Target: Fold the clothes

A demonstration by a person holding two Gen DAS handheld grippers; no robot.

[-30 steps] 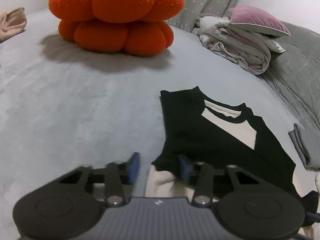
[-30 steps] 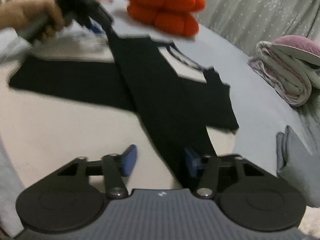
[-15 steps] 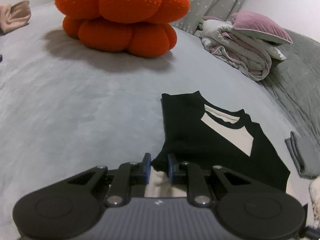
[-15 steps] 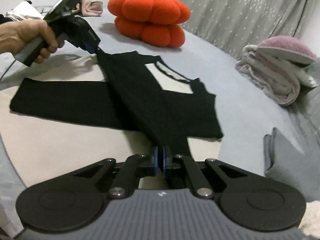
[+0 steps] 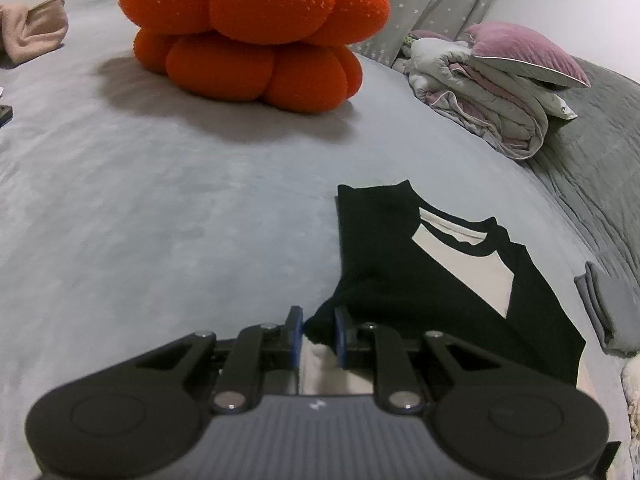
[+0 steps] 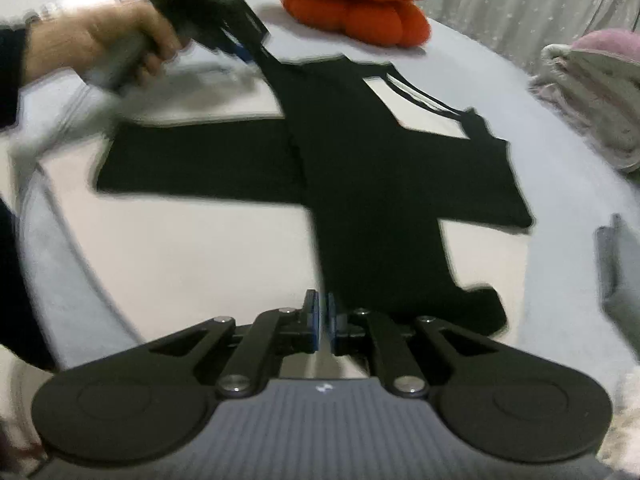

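Left tool (image 5: 317, 330) pinches black sleeve edge of raglan shirt (image 5: 432, 276); right tool (image 6: 321, 322) pressed together on shirt's black sleeve cuff, shirt lying on grey bed (image 5: 160, 208).

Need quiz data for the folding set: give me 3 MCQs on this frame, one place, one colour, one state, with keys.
1. Where is the orange pumpkin cushion relative to the shirt?
A. Beyond it, farther up the bed
B. On top of it
C. Under it

2. What colour are the sleeves of the shirt?
A. Red
B. Black
C. Grey

3. How is the right hand-held gripper?
A. Wide open above the bed
B. Shut on the shirt
C. Out of view

Answers:
1 A: it sits apart, behind the collar.
2 B: black sleeves cross a cream body.
3 B: jaws nearly meet with the black fabric running into them.
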